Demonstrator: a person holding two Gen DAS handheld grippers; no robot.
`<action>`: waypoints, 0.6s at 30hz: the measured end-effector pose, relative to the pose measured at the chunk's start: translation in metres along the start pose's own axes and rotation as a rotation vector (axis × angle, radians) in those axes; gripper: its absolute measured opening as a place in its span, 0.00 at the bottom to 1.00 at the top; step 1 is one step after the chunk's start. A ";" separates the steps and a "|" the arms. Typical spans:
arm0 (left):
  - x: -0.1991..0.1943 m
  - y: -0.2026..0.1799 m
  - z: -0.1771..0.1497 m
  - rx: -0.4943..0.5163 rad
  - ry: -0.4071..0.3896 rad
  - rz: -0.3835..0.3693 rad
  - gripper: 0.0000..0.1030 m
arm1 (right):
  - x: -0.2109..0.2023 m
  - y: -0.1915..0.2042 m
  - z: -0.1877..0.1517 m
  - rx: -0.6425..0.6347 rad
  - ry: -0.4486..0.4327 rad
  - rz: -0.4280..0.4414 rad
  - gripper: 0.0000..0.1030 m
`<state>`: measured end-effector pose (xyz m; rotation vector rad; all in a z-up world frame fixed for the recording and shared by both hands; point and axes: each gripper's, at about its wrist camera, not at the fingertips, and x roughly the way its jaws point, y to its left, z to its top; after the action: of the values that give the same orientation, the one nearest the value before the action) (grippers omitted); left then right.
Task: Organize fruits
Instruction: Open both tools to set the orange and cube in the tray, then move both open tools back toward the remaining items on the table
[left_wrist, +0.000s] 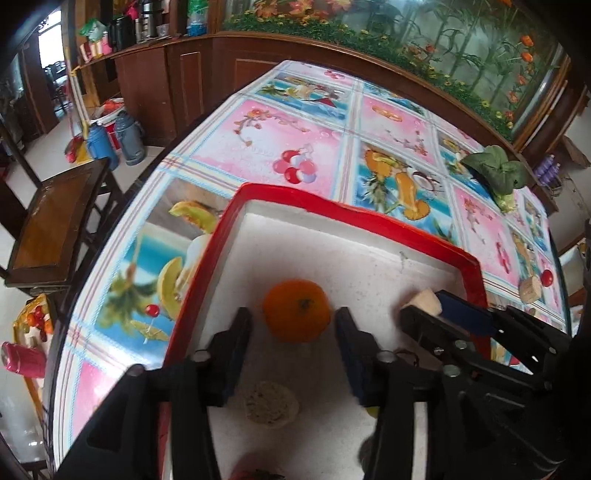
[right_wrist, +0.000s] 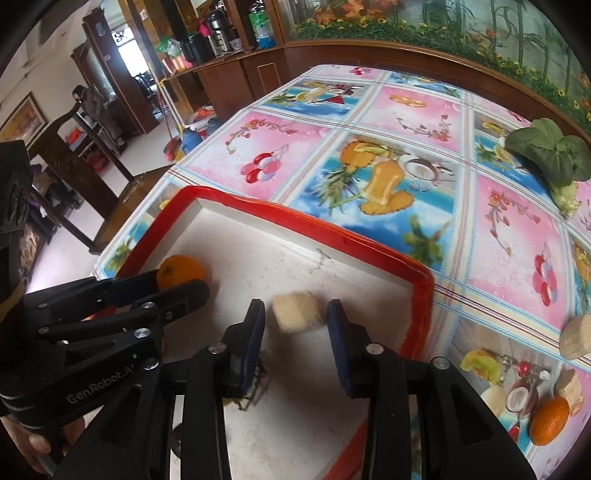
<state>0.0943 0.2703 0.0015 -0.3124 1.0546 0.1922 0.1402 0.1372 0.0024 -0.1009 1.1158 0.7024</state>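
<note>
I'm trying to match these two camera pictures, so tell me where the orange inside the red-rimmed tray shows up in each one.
Left wrist view: the orange sits low and centre, between the left claw's open fingers.
Right wrist view: the same orange is at mid-left, partly hidden behind the left claw.
Shared landmark: the tray's red rim; the orange lies near its far left corner.

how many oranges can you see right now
2. One orange lies inside the red-rimmed tray, between the left claw's open fingers. Another orange sits on the tablecloth right of the tray. Others may be hidden.
</note>
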 end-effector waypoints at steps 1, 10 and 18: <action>-0.001 0.000 -0.001 -0.001 -0.001 0.006 0.57 | -0.001 -0.002 -0.001 0.004 0.000 0.000 0.34; -0.017 -0.003 -0.016 -0.021 -0.012 0.027 0.64 | -0.019 -0.002 -0.015 0.004 0.007 -0.002 0.34; -0.043 -0.022 -0.033 -0.010 -0.053 0.039 0.67 | -0.049 0.000 -0.036 0.010 -0.011 0.019 0.34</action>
<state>0.0533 0.2382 0.0279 -0.2947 1.0085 0.2397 0.0995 0.0994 0.0276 -0.0777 1.1106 0.7138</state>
